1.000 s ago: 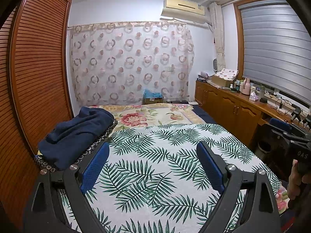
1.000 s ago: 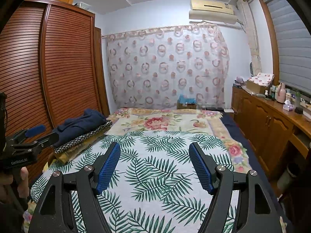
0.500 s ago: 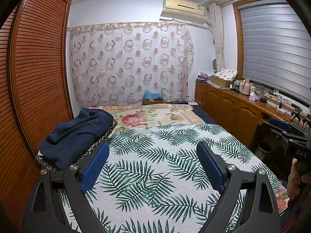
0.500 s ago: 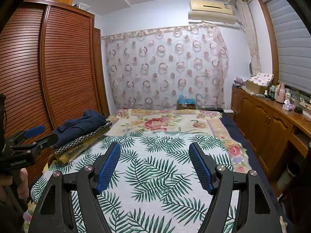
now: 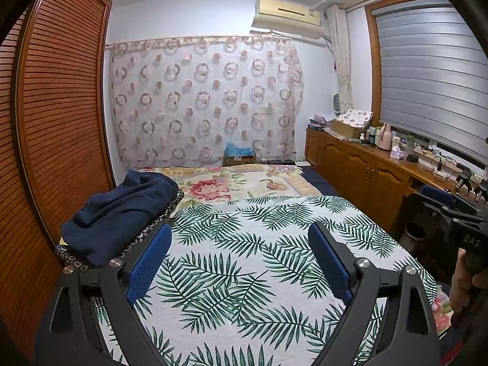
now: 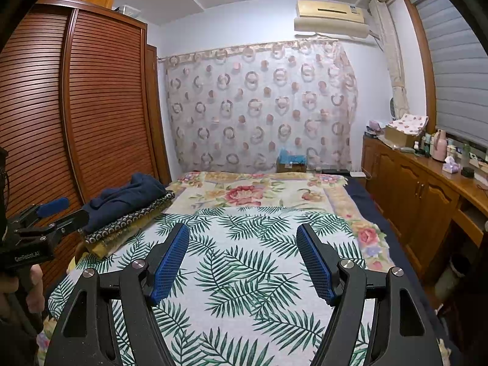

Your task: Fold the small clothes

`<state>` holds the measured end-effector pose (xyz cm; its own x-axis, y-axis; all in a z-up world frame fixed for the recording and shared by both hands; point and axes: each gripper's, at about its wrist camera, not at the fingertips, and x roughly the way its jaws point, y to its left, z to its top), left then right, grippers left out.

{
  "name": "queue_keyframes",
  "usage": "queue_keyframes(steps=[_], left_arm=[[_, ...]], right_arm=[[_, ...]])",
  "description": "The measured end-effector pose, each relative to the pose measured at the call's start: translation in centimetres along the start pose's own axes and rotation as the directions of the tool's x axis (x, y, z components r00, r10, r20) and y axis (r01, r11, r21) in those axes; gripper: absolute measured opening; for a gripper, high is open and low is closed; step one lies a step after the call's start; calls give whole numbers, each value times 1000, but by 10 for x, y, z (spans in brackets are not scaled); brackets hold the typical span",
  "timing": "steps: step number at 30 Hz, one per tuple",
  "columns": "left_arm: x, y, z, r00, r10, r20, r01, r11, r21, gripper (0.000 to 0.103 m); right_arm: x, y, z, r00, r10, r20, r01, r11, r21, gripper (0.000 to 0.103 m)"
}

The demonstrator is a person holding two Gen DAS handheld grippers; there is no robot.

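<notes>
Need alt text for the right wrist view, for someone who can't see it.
The right gripper hangs open and empty over a palm-leaf sheet. A clothes pile, navy on top, sits at the bed's left edge, with the left gripper beside it.

- left wrist view looks along the bed [image 5: 244, 244] from its near end toward the far curtain [image 5: 207, 100], set nearer the wardrobe side.
- right wrist view faces the same way, further right.
- both share bed, curtain and folded pile [image 6: 128, 204].

Bed [image 5: 320, 183]: palm-leaf sheet [image 5: 244, 259] over floral blanket [image 5: 231, 183]; folded clothes stack [image 5: 122, 213] at left edge.
</notes>
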<state>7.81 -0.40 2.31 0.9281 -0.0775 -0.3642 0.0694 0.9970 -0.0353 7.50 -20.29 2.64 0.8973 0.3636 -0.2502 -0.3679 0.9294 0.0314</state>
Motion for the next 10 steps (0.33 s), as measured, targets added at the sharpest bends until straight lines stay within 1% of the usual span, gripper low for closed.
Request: queue_keyframes(steps=[10], left_arm=[[0,-1,-1,1000,2,1,-2,1000,1,92]], right_arm=[[0,-1,-1,1000,1,2,-1,1000,4,75]])
